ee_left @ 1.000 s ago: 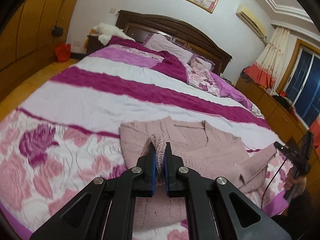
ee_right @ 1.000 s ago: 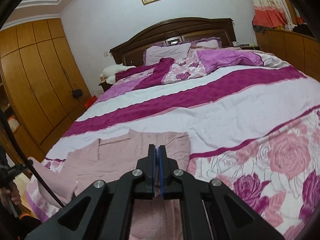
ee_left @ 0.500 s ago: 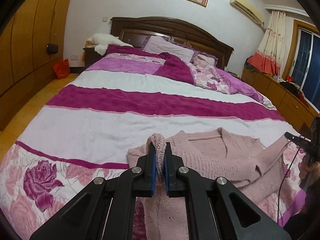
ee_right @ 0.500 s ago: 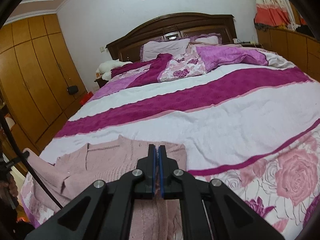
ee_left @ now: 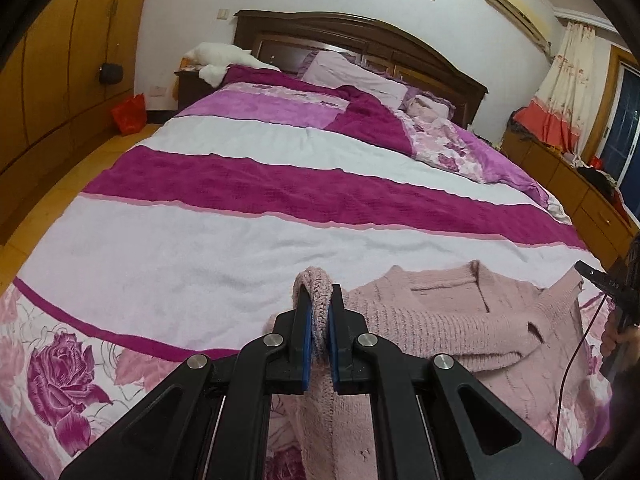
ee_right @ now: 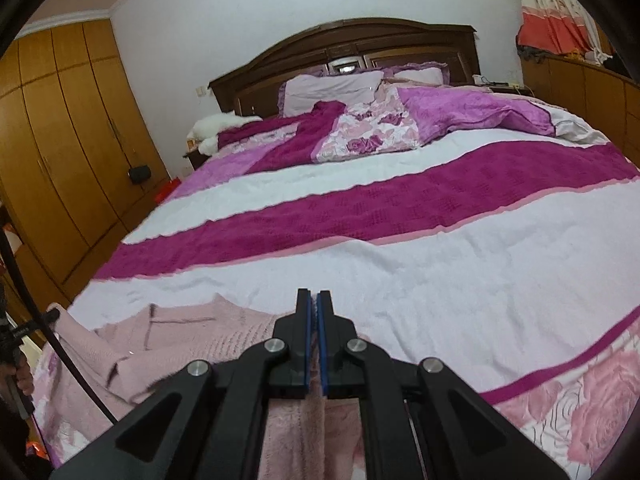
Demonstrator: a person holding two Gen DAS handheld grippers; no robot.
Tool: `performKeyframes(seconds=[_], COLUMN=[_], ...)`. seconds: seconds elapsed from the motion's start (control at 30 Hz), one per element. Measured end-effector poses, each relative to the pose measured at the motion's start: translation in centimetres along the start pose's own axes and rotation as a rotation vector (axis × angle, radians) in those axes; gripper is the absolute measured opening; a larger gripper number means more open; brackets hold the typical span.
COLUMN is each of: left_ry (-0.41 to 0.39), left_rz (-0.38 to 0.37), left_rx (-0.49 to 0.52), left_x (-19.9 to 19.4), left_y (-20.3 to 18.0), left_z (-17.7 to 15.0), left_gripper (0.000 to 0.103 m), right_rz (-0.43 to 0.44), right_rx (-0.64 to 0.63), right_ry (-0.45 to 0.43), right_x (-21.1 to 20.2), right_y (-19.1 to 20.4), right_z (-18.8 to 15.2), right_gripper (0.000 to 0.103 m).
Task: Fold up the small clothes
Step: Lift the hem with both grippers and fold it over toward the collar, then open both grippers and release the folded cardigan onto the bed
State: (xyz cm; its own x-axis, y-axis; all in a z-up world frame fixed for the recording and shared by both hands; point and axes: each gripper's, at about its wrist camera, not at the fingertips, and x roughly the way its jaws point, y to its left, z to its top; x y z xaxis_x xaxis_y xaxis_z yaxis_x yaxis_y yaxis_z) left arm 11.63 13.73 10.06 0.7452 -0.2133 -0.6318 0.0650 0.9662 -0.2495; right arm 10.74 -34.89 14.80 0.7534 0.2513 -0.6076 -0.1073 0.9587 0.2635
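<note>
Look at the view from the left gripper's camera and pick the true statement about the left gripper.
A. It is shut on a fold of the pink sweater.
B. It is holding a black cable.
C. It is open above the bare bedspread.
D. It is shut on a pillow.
A: the left gripper has its two fingers closed on a bunched knit edge of the pink sweater, which loops up over the fingertips above the bedspread.

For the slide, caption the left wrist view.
Left gripper pinches the pink knit sweater hem above a striped bedspread.
</note>
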Motion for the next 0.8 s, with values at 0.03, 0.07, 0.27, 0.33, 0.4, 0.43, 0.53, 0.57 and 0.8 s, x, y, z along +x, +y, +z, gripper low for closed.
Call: performKeyframes(seconds=[0.03, 0.07, 0.27, 0.33, 0.4, 0.43, 0.53, 0.57, 0.8], left_ry=[0.0, 0.002, 0.006, 0.015, 0.028, 0.033, 0.049, 0.066, 0.159], left_rz=[0.003, 0.004, -0.018, -0.014, -0.015, -0.013, -0.002, 0.002, 0.063], left_rx=[-0.001, -0.006, -0.028, -0.033, -0.054, -0.059, -0.068, -0.067, -0.186], left_x=[0.3, 0.6, 3.1, 4.2, 5.4, 5.7, 6.5, 6.8, 7.7], left_y=[0.1, 0.2, 0.8, 1.0, 1.4, 1.5, 1.8, 1.8, 4.1], left_z=[0.0, 0.0, 0.4, 0.7, 0.8, 0.8, 0.5, 0.5, -0.1], left_gripper=[0.0, 0.0, 0.0, 0.0, 0.0, 0.0, 0.0, 0.0, 0.008], right_rz=[-0.003, -0.004, -0.014, -0.018, -0.027, -0.036, -0.058, -0.077, -0.271], right_rx=[-0.005, -0.007, -0.032, -0.036, -0.043, -0.051, -0.058, -0.059, -0.073], right_ry=[0.004, 0.008, -0.021, -0.025, -0.013, -0.009, 0.004, 0.009, 0.008], right_x=[0.4, 0.8, 2.5, 3.2, 4.0, 4.3, 5.4, 5.8, 5.7], right_y=[-0.1, -0.2, -0.5, -0.6, -0.6, -0.6, -0.8, -0.9, -1.7], right_z=[0.0, 0.2, 0.9, 1.0, 1.0, 1.0, 0.8, 0.8, 0.9], right_gripper=[0.003, 0.003, 0.003, 0.003, 0.003, 0.003, 0.003, 0.003, 0.058])
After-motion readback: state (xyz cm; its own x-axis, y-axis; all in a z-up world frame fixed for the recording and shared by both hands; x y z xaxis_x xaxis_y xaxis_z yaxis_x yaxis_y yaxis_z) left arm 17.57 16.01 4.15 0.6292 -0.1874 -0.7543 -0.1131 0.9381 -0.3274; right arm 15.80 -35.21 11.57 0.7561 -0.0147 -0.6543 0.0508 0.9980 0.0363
